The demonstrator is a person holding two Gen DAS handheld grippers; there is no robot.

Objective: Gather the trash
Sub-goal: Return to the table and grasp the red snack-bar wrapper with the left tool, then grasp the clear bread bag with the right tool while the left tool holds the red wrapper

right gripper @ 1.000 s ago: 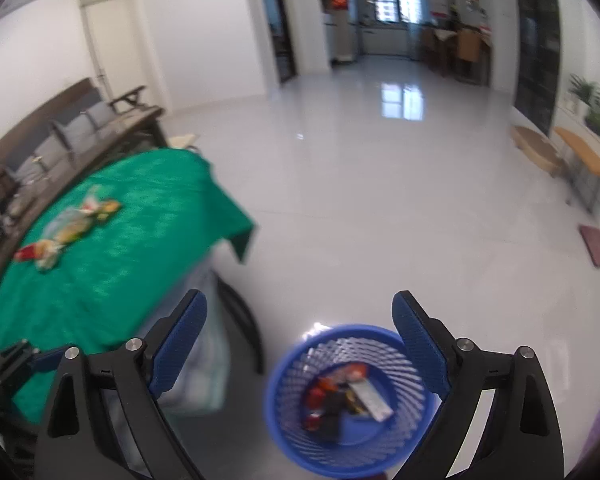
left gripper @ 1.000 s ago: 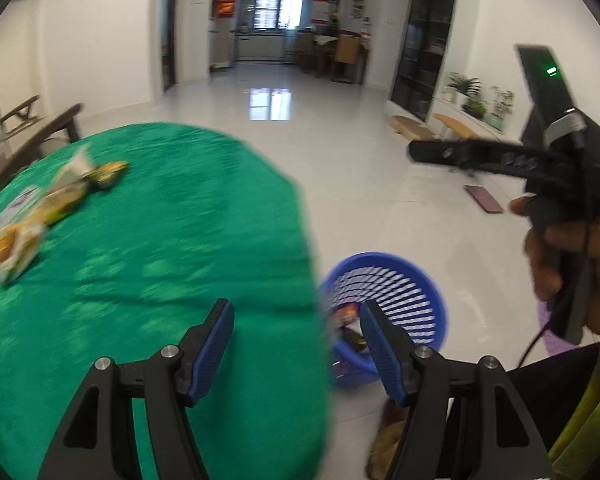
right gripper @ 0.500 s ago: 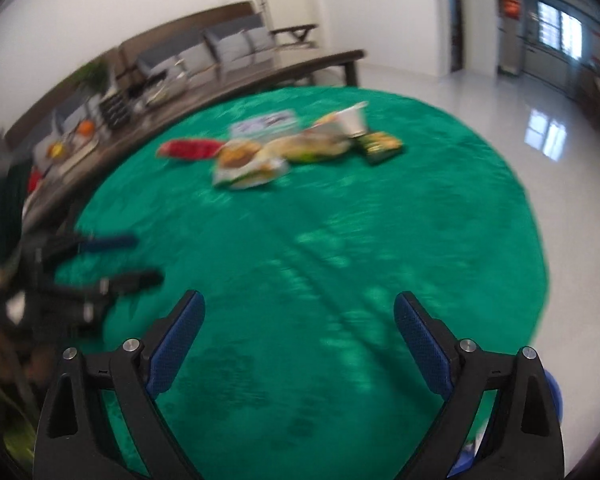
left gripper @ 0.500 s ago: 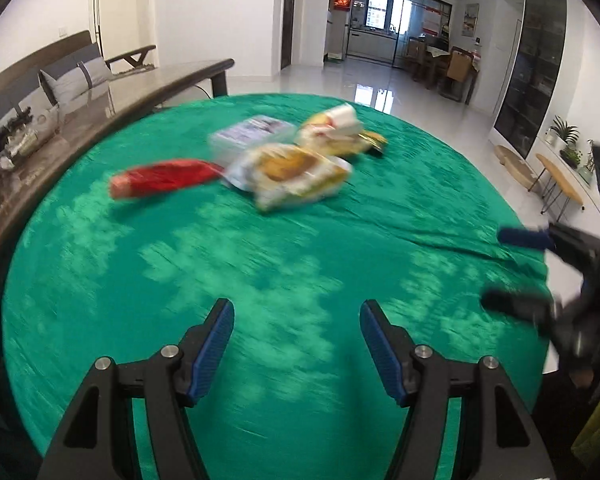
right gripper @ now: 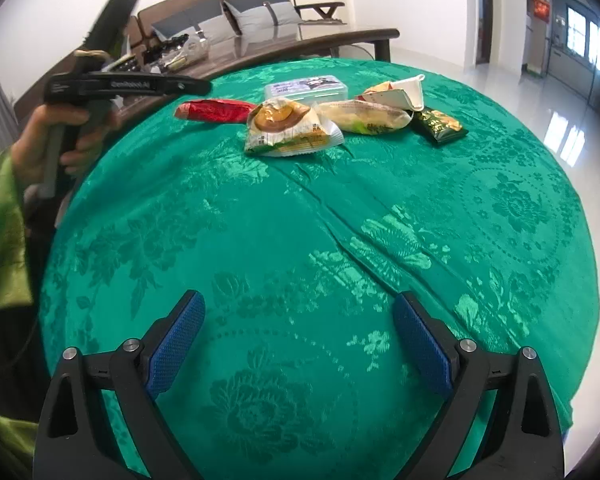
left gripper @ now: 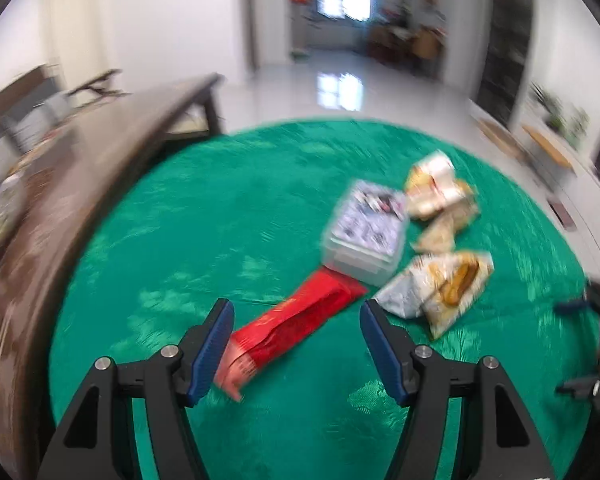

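Observation:
Several wrappers lie on the round green table (right gripper: pixel 340 240). A red wrapper (left gripper: pixel 296 320) lies just ahead of my open, empty left gripper (left gripper: pixel 296 344), its near end by the left finger. It also shows in the right wrist view (right gripper: pixel 216 111). Behind it sit a clear plastic box (left gripper: pixel 364 236) and a white-and-yellow pastry bag (left gripper: pixel 440 284). The right wrist view shows the pastry bag (right gripper: pixel 288 128), a long yellow bag (right gripper: pixel 364 118), a white carton (right gripper: pixel 400 96) and a dark green packet (right gripper: pixel 440 124). My right gripper (right gripper: pixel 298 344) is open and empty over the table's near part.
A dark wooden table (left gripper: pixel 60 200) with clutter stands left of the green table, with a sofa (right gripper: pixel 240 12) behind it. The left gripper (right gripper: pixel 184 86) held by a hand shows in the right wrist view. Glossy white floor (right gripper: pixel 580 128) lies to the right.
Both grippers swung from the blue basket on the floor to the table. My left gripper has since come close to the red wrapper. Both stay open.

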